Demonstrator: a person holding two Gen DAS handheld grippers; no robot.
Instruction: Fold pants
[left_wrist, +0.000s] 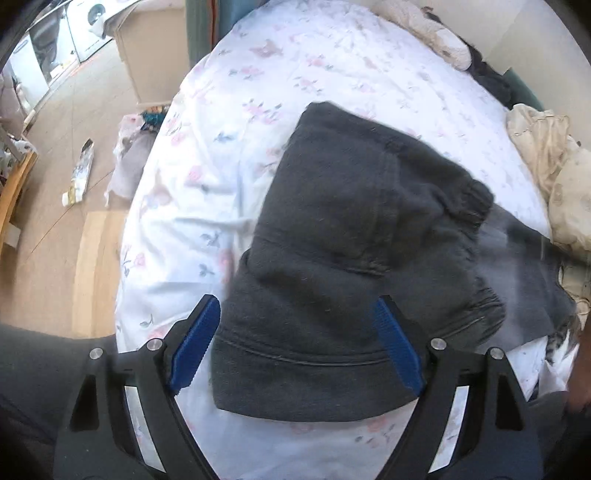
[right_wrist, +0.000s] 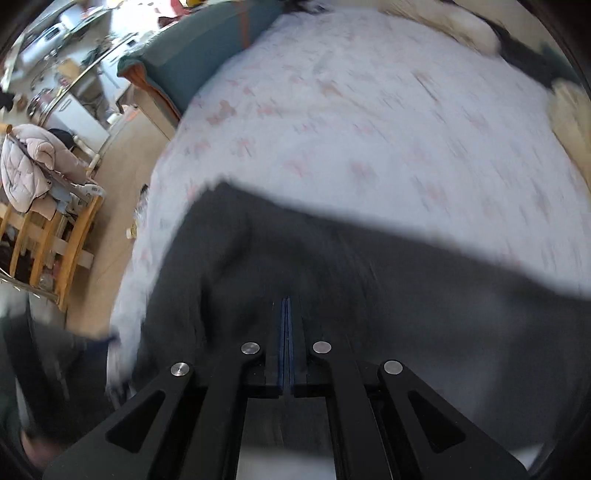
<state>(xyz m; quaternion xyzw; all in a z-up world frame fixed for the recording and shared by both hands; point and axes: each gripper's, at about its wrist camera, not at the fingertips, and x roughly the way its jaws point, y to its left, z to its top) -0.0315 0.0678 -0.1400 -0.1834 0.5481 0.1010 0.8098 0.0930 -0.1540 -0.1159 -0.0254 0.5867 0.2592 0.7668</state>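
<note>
Dark grey pants (left_wrist: 343, 254) lie folded in a bundle on the floral bedsheet (left_wrist: 207, 155), hem toward me. My left gripper (left_wrist: 295, 317) is open just above the near hem, with its blue pads (left_wrist: 195, 343) on either side of the cloth and holding nothing. In the blurred right wrist view my right gripper (right_wrist: 286, 306) is shut, its blue pads pressed together over the dark pants (right_wrist: 369, 302). A thin layer of cloth seems pinched between them. The right end of the pants looks motion-blurred in the left wrist view.
The bed's left edge drops to a wooden floor (left_wrist: 62, 221) with litter and a box (left_wrist: 151, 51). Cream bedding (left_wrist: 546, 155) and dark clothes (left_wrist: 491, 77) pile along the far right. A wooden chair with a jacket (right_wrist: 29, 173) stands left of the bed.
</note>
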